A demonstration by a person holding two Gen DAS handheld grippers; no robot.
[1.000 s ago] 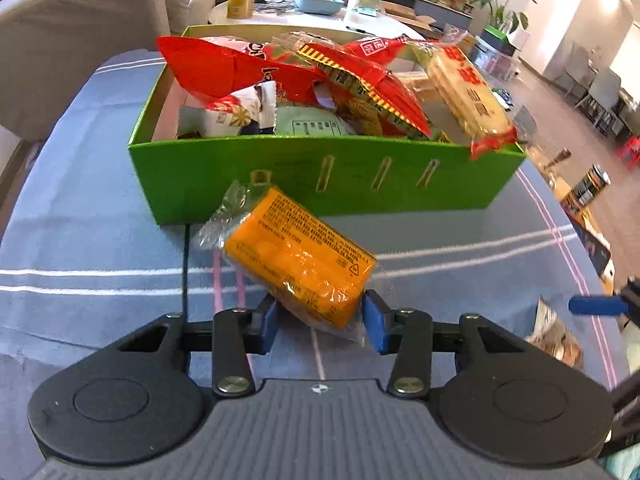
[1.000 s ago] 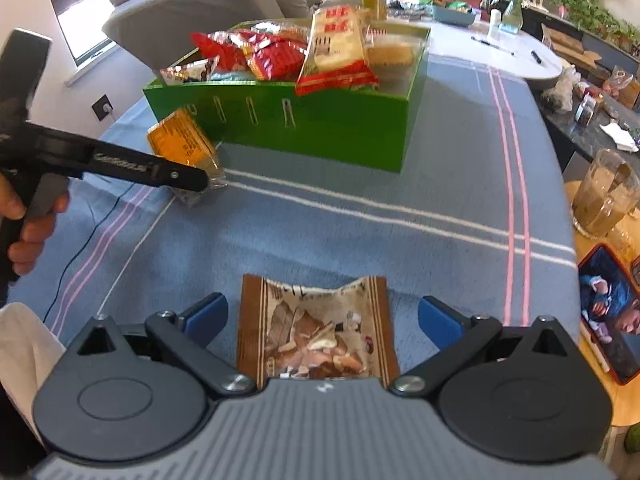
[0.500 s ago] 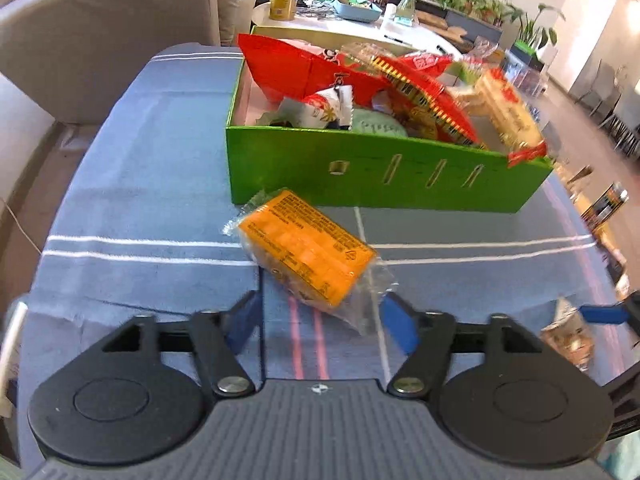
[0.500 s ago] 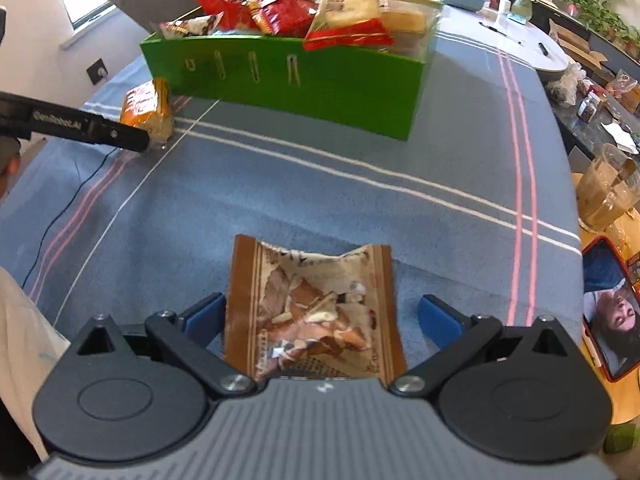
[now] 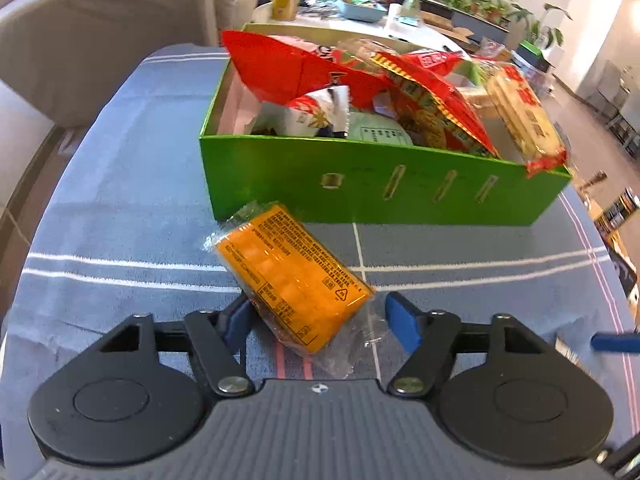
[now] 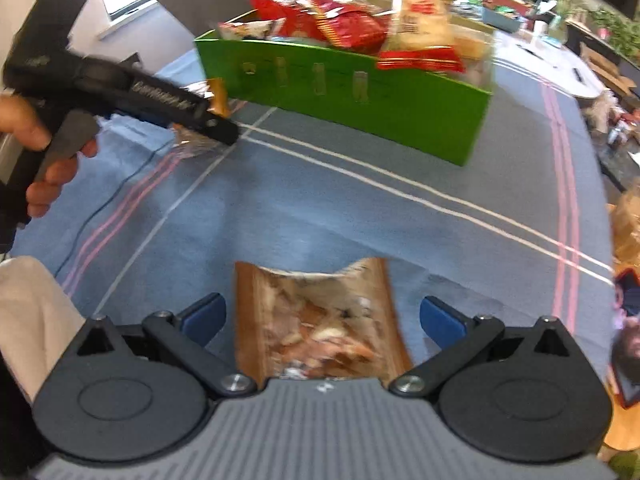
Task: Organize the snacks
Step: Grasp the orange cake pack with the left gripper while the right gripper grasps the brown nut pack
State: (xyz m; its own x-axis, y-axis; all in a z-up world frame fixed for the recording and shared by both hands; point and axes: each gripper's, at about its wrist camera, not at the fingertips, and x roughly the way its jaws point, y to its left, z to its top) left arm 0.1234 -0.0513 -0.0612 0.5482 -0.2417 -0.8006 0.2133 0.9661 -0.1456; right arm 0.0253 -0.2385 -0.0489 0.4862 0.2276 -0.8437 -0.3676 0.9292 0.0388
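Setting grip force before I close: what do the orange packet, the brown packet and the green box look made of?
Orange packet: glossy clear plastic film, crinkly at its sealed ends. Brown packet: printed film, probably plastic; blurred. Green box: matte card, apparently, with slots cut in its wall.

Right wrist view is motion-blurred: print on the brown snack packet (image 6: 320, 328) unreadable, its near end hidden under the right gripper (image 6: 322, 320) body. Orange packet (image 6: 218, 96) mostly hidden behind the left gripper (image 6: 208, 126); whether its fingers touch it can't be told there. Lower snacks in the green box (image 5: 376, 196) are covered by the red bags (image 5: 304, 68). Blue fingertip (image 5: 614, 342) at the left view's right edge is blurred. Phone (image 6: 628, 336) is cut by the frame edge.
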